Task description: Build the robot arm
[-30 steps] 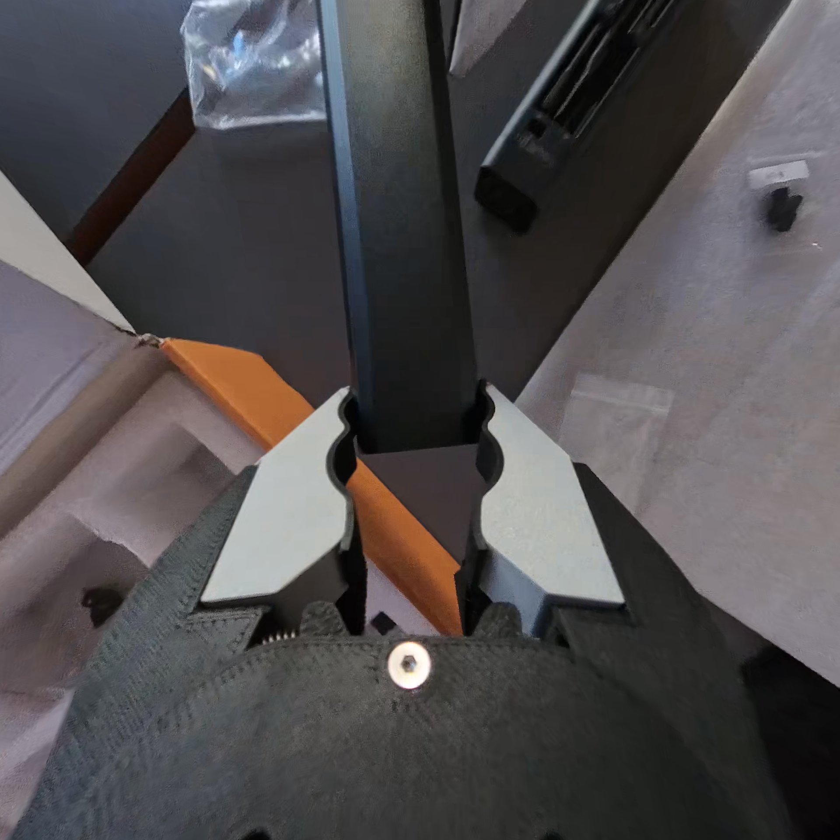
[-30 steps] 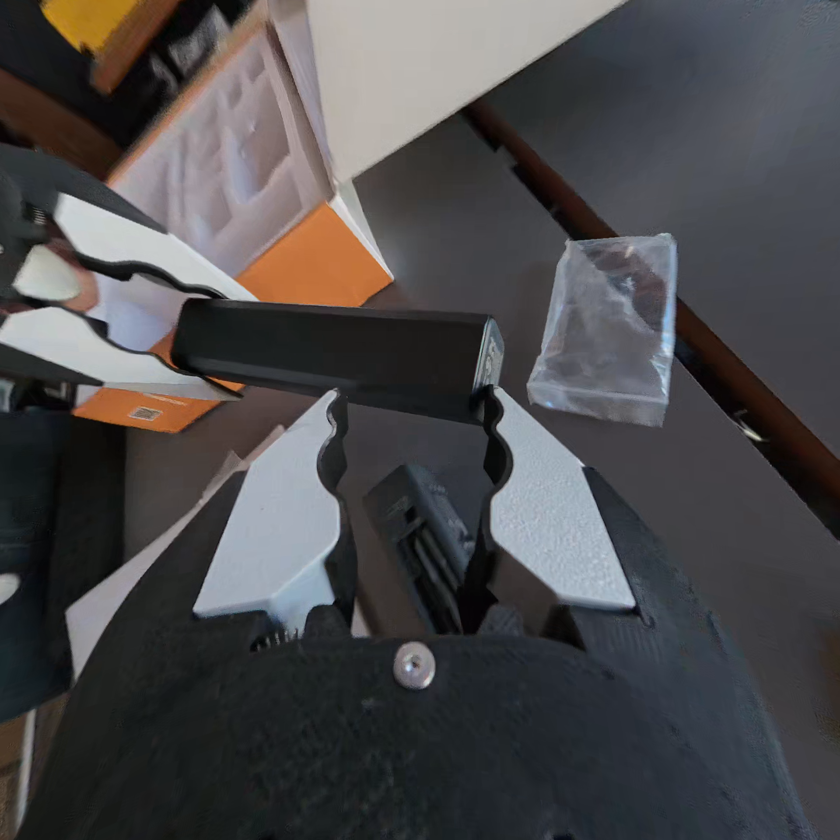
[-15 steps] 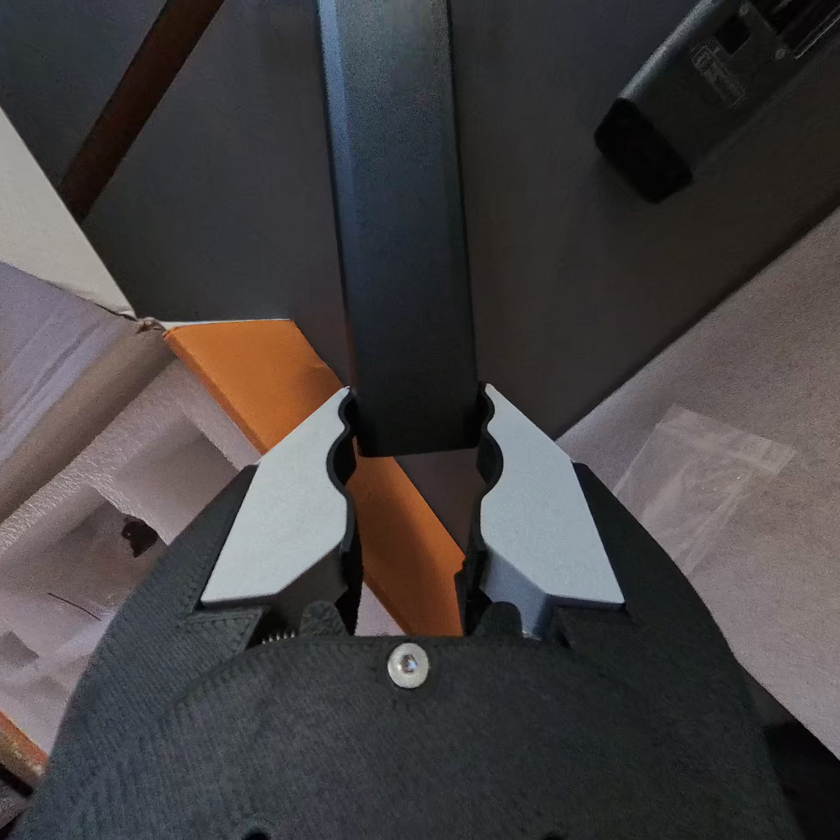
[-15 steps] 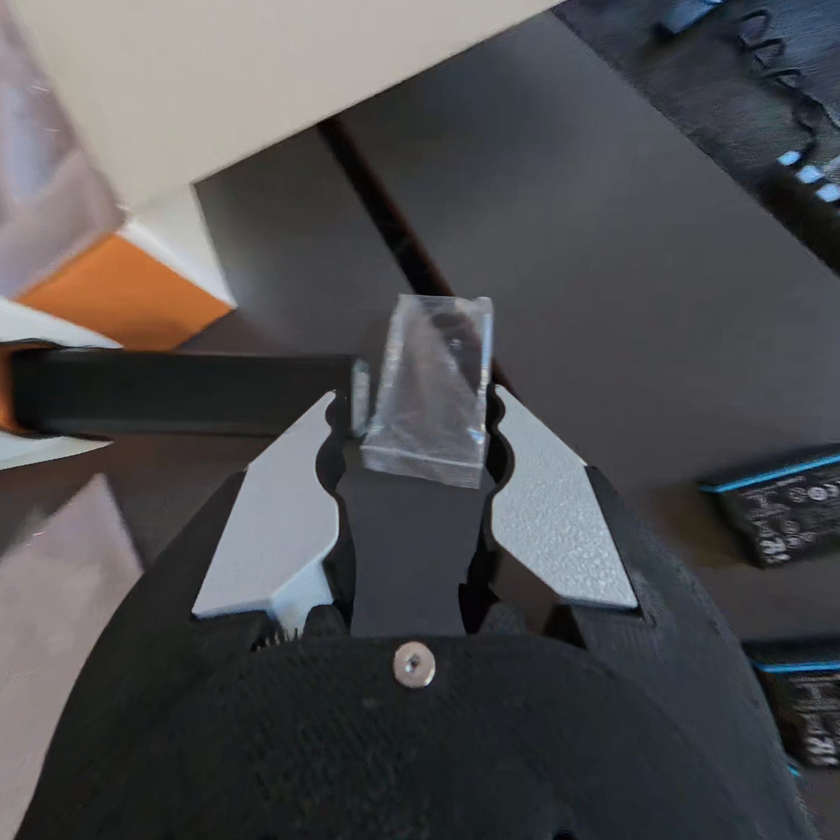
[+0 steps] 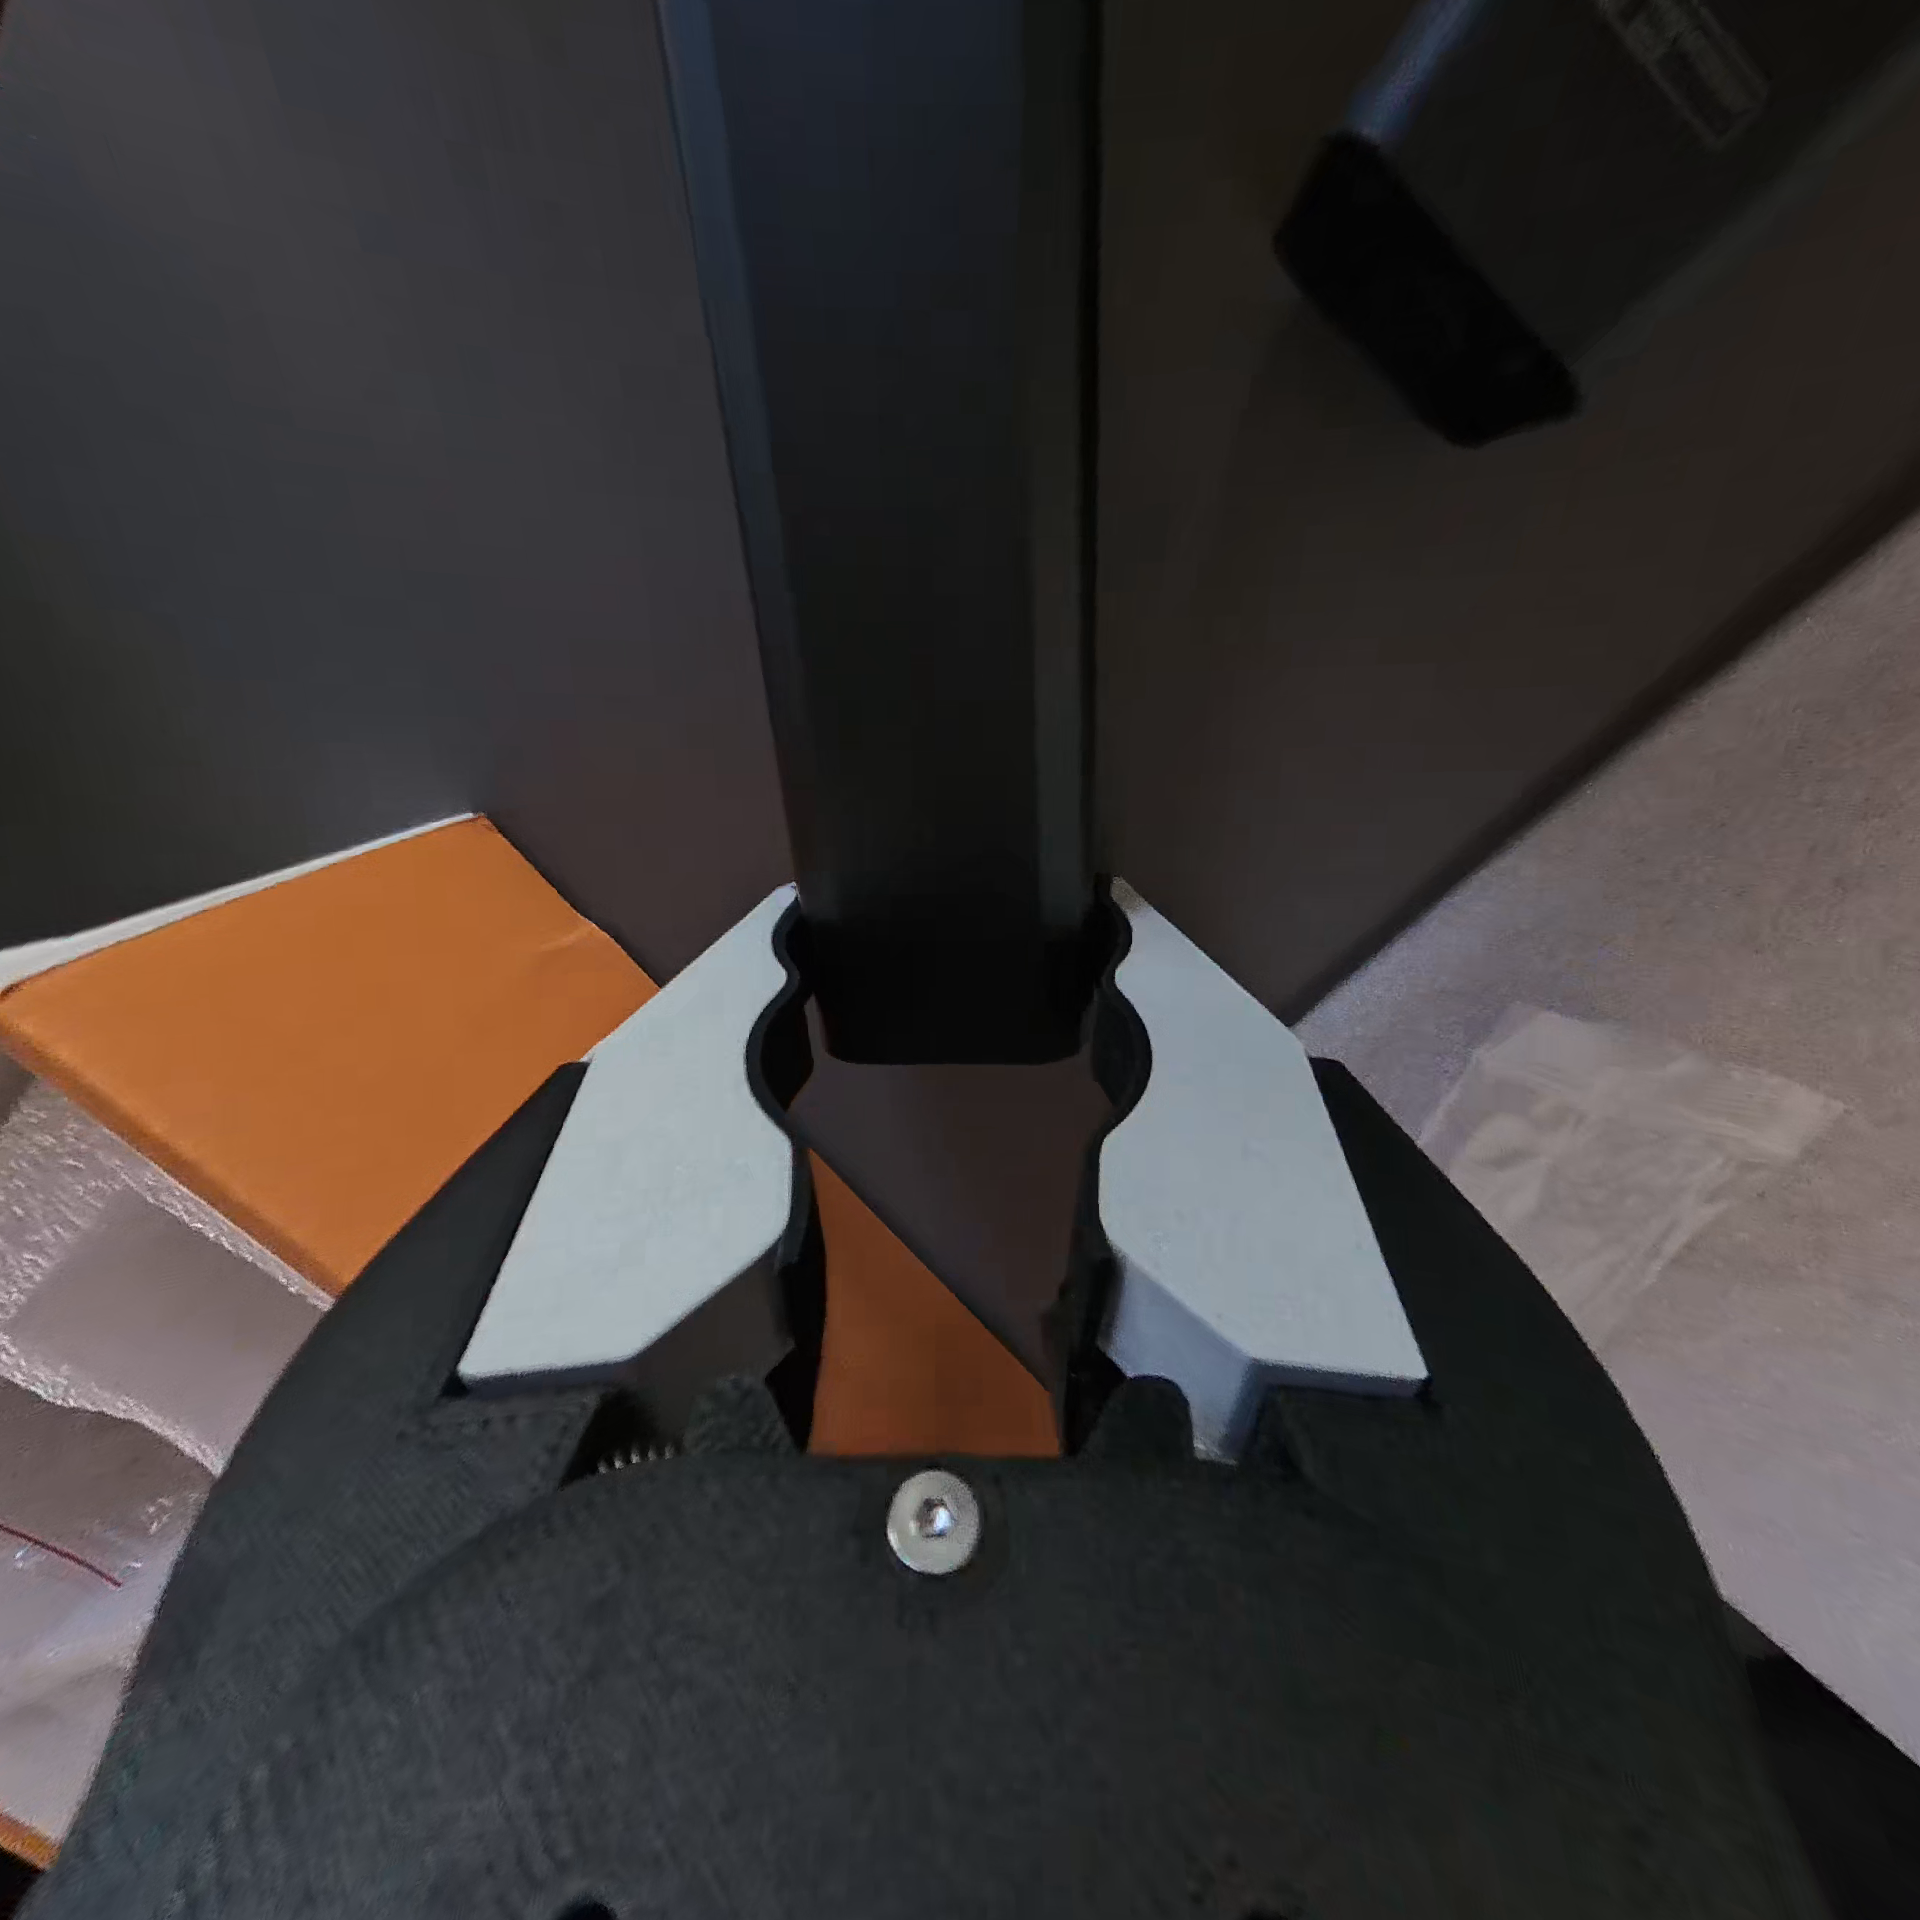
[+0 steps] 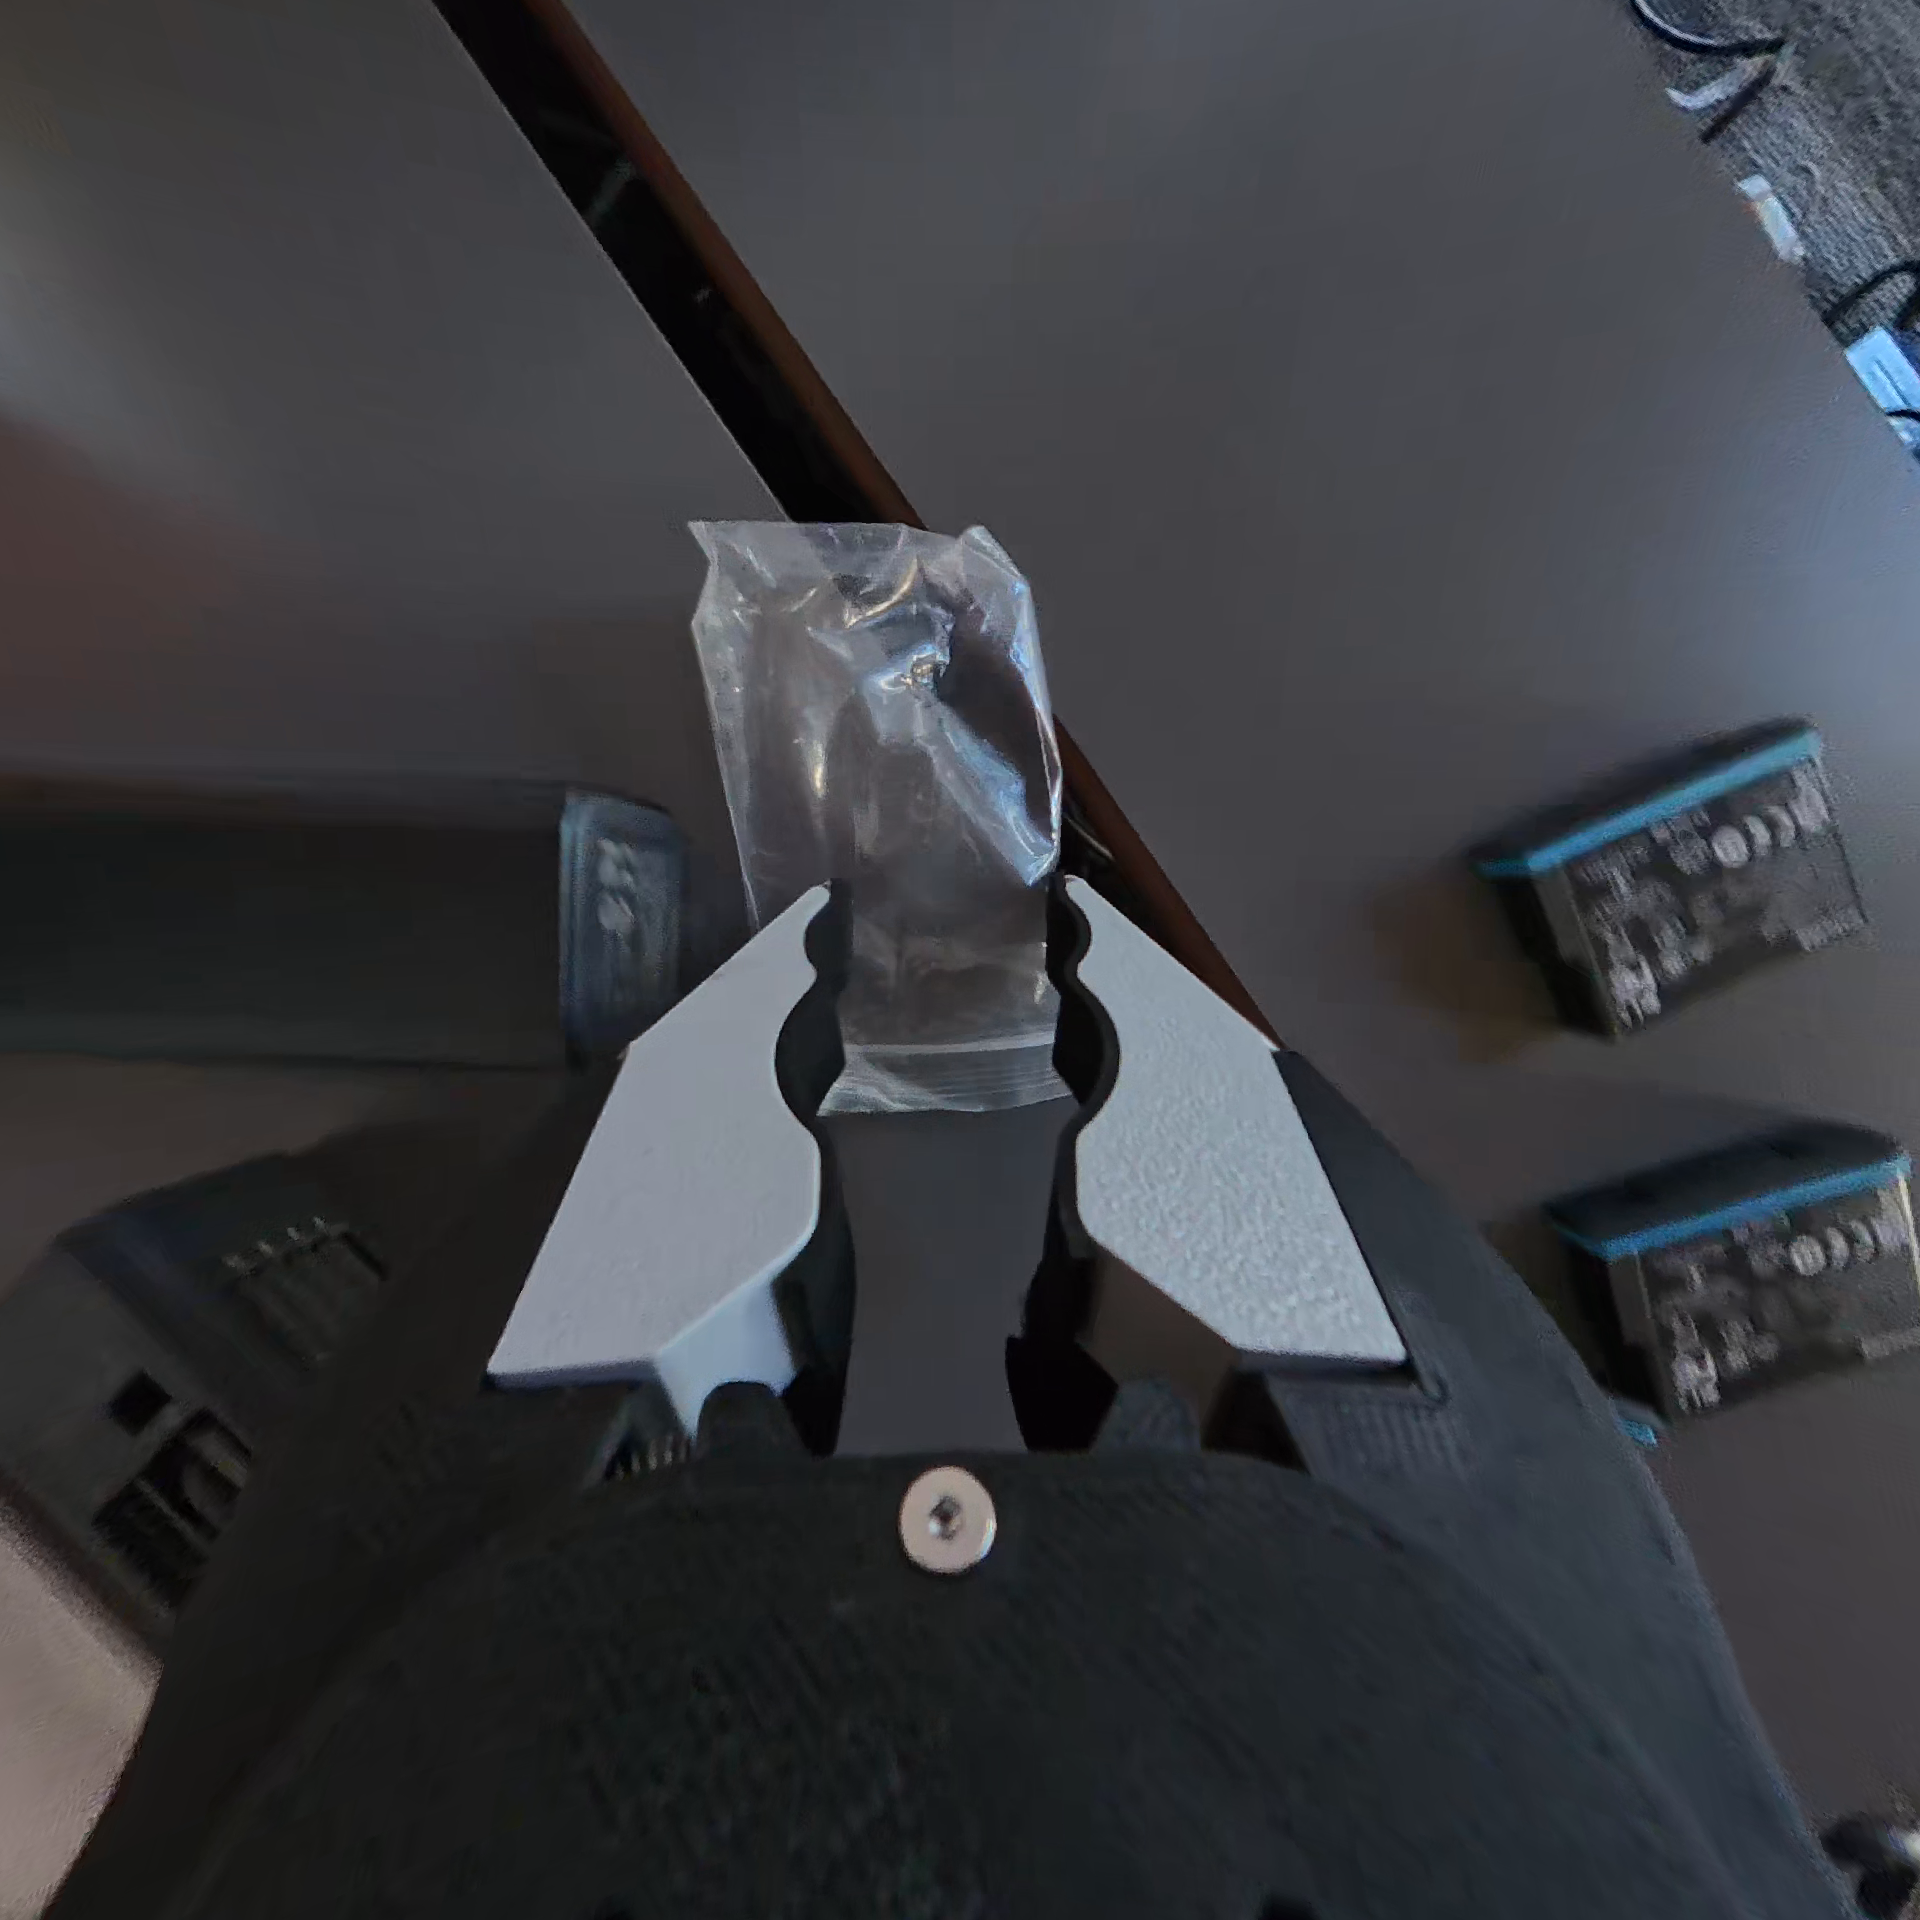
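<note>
Dark grey counter (image 6: 1351,364) fills both views, crossed in the right wrist view by a narrow brown-edged gap. The left claw (image 5: 951,940) is closed on the near end of a long black bar (image 5: 914,468), which runs straight away from the camera, its flat sides pressed between the two pale fingertips. The bar looks rigid and smooth, probably metal or hard plastic, so a grip at one end leaves its length free to lever and slip; a hold nearer the middle would steady it. Below the left claw lies an orange box (image 5: 312,1039) with white foam packing (image 5: 94,1299), and to the right a pale sheet (image 5: 1662,935) carrying a flat clear bag (image 5: 1621,1143). Another black block (image 5: 1423,270) rests beyond.

The right claw (image 6: 945,904) is narrowed around a small clear plastic pouch (image 6: 883,727) with something dark inside; whether the fingertips truly pinch it or merely frame it is hard to tell. The pouch looks light, crinkly and slippery, best taken at its sealed edge. Two black packs with blue edges (image 6: 1673,883) lie to the right, apart from it.
</note>
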Tool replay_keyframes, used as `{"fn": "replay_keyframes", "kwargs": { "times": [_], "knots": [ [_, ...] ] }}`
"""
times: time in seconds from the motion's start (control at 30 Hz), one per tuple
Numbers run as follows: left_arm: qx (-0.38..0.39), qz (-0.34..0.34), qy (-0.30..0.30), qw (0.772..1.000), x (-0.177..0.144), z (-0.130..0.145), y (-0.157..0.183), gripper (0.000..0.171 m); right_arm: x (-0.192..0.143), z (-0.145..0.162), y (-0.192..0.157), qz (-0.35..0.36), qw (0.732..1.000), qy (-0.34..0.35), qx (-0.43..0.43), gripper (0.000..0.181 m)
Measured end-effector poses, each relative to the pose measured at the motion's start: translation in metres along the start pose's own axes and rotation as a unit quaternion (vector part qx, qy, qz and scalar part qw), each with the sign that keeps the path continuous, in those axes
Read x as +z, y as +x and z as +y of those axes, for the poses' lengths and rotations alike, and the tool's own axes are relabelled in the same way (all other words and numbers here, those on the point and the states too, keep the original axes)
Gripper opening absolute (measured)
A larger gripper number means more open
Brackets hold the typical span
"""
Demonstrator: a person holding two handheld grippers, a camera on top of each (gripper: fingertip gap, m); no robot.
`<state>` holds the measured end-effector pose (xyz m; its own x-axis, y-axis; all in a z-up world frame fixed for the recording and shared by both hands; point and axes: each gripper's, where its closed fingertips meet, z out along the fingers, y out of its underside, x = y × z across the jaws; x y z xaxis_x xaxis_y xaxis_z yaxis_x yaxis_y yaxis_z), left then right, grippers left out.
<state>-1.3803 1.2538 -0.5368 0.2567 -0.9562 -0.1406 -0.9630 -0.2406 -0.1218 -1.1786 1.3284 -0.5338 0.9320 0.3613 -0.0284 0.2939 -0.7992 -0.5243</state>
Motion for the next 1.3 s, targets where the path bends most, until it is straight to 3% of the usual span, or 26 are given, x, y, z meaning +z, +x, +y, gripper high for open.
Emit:
{"fn": "replay_keyframes", "kwargs": {
  "times": [0.33,0.4,0.5,0.6,0.73,0.83,0.87,0.9,1.0,1.07,1.13,1.17,1.3],
  "knots": [
    [-0.003,-0.009,-0.026,1.0,-0.006,-0.005,-0.01,0.052,-0.047,0.075,0.023,0.041,0.996,-0.041,0.071,0.035],
    [-0.008,-0.006,-0.028,1.0,-0.008,-0.006,-0.014,0.061,-0.055,0.084,0.023,0.056,0.994,-0.038,0.087,0.04],
    [-0.015,0.002,0.018,1.0,-0.02,-0.016,-0.012,0.065,-0.079,0.08,0.024,0.093,0.991,0.015,0.094,0.05],
    [0.007,0.002,0.068,0.998,-0.041,-0.016,-0.006,0.066,-0.114,0.072,0.019,0.139,0.987,0.066,0.042,0.055],
    [0.028,0.035,0.144,0.989,-0.07,-0.002,0.01,0.055,-0.12,0.07,-0.057,-0.027,0.995,0.09,-0.017,0.067],
    [0.042,0.069,0.162,0.984,-0.075,0.025,0.022,0.052,-0.095,0.094,-0.073,-0.012,0.997,0.003,-0.08,0.076],
    [0.047,0.072,0.162,0.983,-0.075,0.035,0.022,0.052,-0.087,0.102,-0.068,0.018,0.995,-0.031,-0.096,0.06],
    [0.05,0.073,0.16,0.983,-0.075,0.044,0.022,0.052,-0.082,0.104,-0.067,0.033,0.993,-0.04,-0.104,0.06],
    [0.046,0.102,0.165,0.98,-0.083,0.063,0.023,0.048,-0.088,0.101,-0.07,0.049,0.998,-0.027,-0.035,0.057],
    [0.041,0.124,0.176,0.976,-0.098,0.07,0.022,0.05,-0.111,0.103,-0.074,0.099,0.995,0.007,0.024,0.082],
    [0.046,0.129,0.192,0.972,-0.117,0.076,0.015,0.053,-0.139,0.113,-0.11,0.1,0.989,0.069,0.089,0.082],
    [0.046,0.138,0.205,0.968,-0.128,0.078,0.012,0.053,-0.15,0.128,-0.135,0.099,0.985,0.083,0.111,0.08],
    [0.037,0.196,0.249,0.948,-0.169,0.091,0.009,0.051,-0.166,0.223,-0.225,0.123,0.97,0.028,0.21,0.073]
  ]
}}
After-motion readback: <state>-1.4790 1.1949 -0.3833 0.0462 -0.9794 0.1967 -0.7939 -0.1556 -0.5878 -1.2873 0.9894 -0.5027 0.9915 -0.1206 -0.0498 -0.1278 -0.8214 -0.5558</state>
